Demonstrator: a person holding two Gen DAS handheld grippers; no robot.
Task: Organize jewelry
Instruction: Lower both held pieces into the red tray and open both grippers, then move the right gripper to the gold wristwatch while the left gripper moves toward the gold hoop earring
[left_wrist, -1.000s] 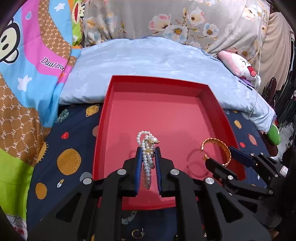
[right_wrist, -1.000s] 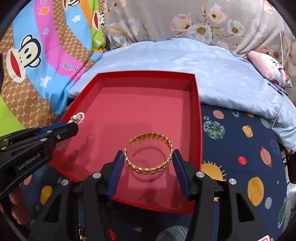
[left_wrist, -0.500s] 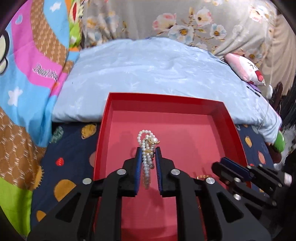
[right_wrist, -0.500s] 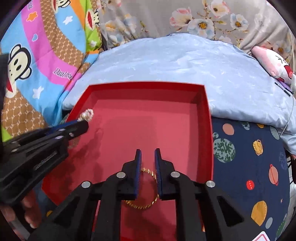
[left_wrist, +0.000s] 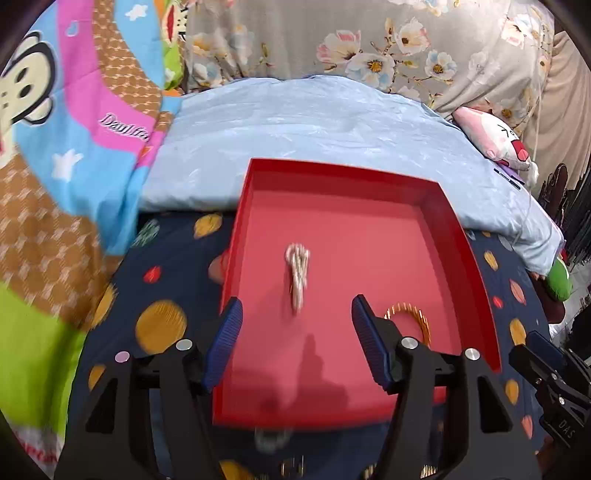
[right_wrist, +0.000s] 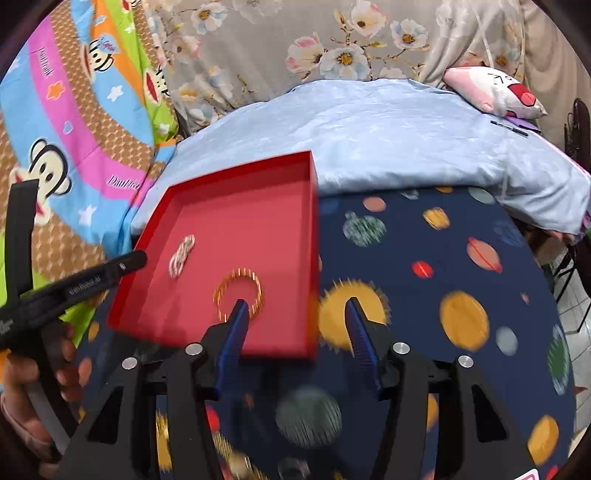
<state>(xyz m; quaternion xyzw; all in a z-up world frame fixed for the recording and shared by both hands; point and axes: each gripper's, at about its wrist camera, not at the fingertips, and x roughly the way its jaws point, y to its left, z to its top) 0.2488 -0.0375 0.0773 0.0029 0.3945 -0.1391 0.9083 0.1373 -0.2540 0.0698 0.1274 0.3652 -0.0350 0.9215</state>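
A red tray (left_wrist: 255, 206) lies on the dark planet-print sheet. A white pearl bracelet (left_wrist: 296, 273) lies loose in its middle, also in the right wrist view (right_wrist: 181, 254). A gold bangle (left_wrist: 408, 319) lies on the tray floor near the front right, also in the right wrist view (right_wrist: 238, 291). My left gripper (left_wrist: 295, 343) is open and empty, just in front of and above the pearls. My right gripper (right_wrist: 295, 343) is open and empty over the tray's right front corner (right_wrist: 310, 343); its left finger (right_wrist: 232, 332) overlaps the bangle in view.
A light blue quilt (left_wrist: 314, 122) rises behind the tray. A cartoon monkey blanket (left_wrist: 74, 122) lies at left. A pink plush toy (right_wrist: 495, 90) rests at back right. More small jewelry (left_wrist: 271, 439) lies blurred on the sheet in front of the tray.
My left gripper opened and let the pearl bracelet go onto the tray floor. My right gripper opened again and moved back and to the right; the bangle stays in the tray.
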